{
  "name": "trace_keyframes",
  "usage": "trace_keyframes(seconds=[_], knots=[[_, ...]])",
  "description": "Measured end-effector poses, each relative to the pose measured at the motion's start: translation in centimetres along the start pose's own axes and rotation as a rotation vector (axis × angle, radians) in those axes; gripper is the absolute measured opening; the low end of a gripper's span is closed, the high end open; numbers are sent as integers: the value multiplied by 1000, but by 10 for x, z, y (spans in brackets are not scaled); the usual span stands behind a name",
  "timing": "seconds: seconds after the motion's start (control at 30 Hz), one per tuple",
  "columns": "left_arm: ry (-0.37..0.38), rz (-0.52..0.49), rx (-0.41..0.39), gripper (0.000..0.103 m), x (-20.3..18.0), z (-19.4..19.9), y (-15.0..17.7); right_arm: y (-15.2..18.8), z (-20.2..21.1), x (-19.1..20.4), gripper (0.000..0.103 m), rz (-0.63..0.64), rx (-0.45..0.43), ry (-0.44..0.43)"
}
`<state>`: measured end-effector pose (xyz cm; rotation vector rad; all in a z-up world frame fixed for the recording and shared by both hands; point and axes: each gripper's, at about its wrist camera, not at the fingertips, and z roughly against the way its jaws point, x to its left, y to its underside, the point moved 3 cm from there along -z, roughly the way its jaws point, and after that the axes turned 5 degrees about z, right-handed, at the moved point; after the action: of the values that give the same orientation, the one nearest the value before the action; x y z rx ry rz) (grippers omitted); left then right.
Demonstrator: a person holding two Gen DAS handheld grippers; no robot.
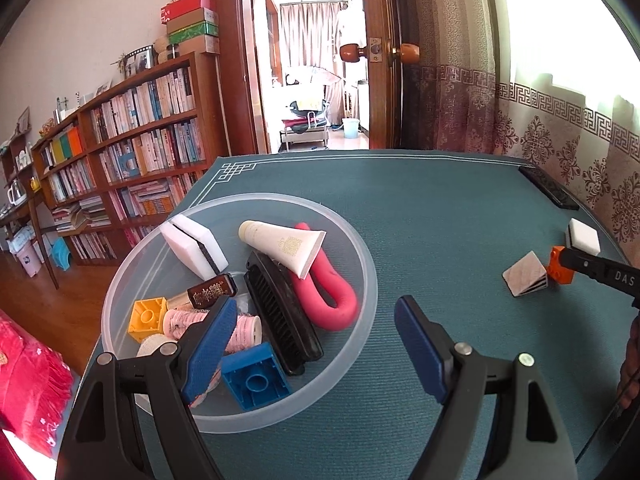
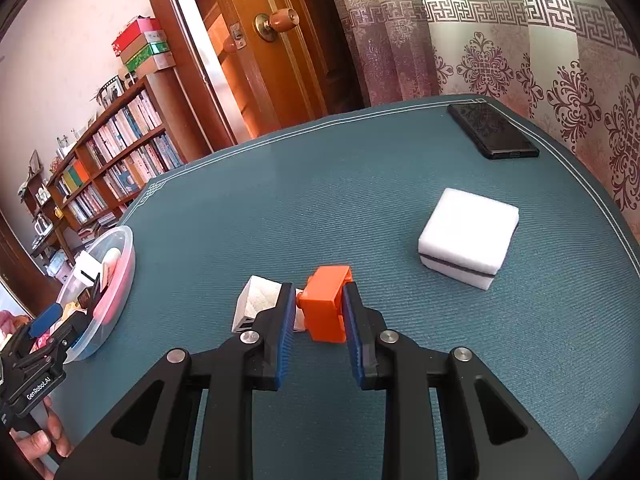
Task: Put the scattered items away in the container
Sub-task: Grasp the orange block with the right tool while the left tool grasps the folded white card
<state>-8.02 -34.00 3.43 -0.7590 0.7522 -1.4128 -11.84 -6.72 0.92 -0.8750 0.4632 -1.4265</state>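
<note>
Container: clear bowl at table left edge (well filled). Left gripper above it, pads apart, holding nothing. White sponge lies loose. Right gripper brackets orange block; grip uncertain.

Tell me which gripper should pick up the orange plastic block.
Right. The right gripper already has its fingers on either side of the orange plastic block; the left gripper hangs open by the clear plastic bowl.
</note>
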Motion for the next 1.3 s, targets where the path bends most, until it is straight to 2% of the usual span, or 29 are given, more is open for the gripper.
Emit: trace_keyframes(seconds=[0.2, 0.47, 0.53, 0.67, 0.77, 0.87, 1.03, 1.13, 1.3], knots=[[24, -60, -1, 84, -24, 2, -3, 10, 13, -9, 26, -13, 0, -23], [57, -163, -14, 84, -65, -1, -7, 18, 17, -10, 26, -47, 17, -99], [104, -184, -3, 84, -75, -5, -9, 18, 19, -9, 26, -45, 12, -108], [247, -231, 65, 84, -99, -20, -10, 16, 22, -19, 26, -85, -1, -105], [300, -333, 89, 84, -124, -30, -4, 15, 23, -28, 26, -112, -5, -101], [310, -463, 79, 84, -148, -34, 5, 15, 21, -32, 26, -128, 2, -109], [311, -605, 82, 84, -176, -43, 14, 14, 21, -34, 26, -137, 1, -118], [311, -637, 62, 84, -184, -44, 11, 15, 20, -35, 26, -144, 2, -123], [325, -627, 79, 84, -188, -55, 5, 15, 20, -36, 26, -149, 3, -128]])
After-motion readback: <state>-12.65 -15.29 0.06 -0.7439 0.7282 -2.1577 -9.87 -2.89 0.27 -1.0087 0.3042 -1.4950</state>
